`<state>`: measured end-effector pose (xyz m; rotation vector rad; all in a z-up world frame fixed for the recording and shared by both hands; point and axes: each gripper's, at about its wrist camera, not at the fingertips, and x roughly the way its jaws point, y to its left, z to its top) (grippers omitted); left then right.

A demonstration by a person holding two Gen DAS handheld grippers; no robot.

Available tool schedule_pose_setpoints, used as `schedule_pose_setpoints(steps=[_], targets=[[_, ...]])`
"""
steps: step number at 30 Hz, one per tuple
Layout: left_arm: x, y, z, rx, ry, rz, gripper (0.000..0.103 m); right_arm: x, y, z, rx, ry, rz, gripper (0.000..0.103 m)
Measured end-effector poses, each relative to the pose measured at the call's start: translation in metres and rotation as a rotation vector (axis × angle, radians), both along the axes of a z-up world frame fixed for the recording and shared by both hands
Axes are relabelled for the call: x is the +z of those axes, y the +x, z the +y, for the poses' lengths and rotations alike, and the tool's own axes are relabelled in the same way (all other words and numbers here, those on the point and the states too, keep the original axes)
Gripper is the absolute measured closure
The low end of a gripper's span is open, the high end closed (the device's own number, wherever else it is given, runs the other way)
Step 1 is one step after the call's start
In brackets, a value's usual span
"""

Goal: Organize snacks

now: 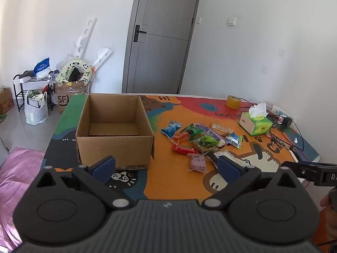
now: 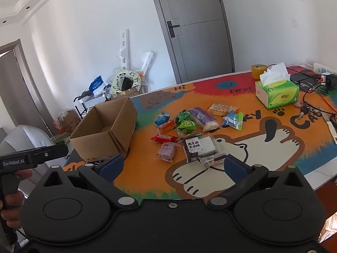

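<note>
Left wrist view shows the cardboard box [image 1: 114, 130] empty at the table's left, the snack packets [image 1: 198, 139] heaped loose just right of it. Nothing looks sorted yet. Left gripper [image 1: 166, 165] and right gripper [image 2: 172, 166] hover near, jaws wide, holding nothing.

We see white walls, a closed grey door [image 1: 162, 35], a pale tiled floor [image 1: 21, 128] and a black shoe rack [image 1: 23, 88].

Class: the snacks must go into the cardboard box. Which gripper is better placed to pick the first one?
Right gripper, probably: open, with the black-and-white packet just beyond its fingers. The left gripper faces the cardboard box.
</note>
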<state>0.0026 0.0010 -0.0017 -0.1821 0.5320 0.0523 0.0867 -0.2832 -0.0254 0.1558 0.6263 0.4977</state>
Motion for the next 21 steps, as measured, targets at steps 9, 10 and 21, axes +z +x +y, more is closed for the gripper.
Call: schedule_pose_setpoints(steps=[9, 10, 21], targets=[[-0.0017, 0.0029, -0.0018, -0.001, 0.002, -0.003, 0.001, -0.0004, -0.0003, 0.0021, 0.001, -0.004, -0.004, 0.0], [0.0, -0.0021, -0.0019, -0.002, 0.002, -0.006, 0.001, -0.0004, -0.0005, 0.0021, 0.002, -0.004, -0.005, 0.0], [0.0005, -0.0023, -0.0027, -0.002, 0.001, -0.006, 0.001, -0.0001, -0.0006, 0.0029, 0.002, -0.005, -0.005, 0.0]])
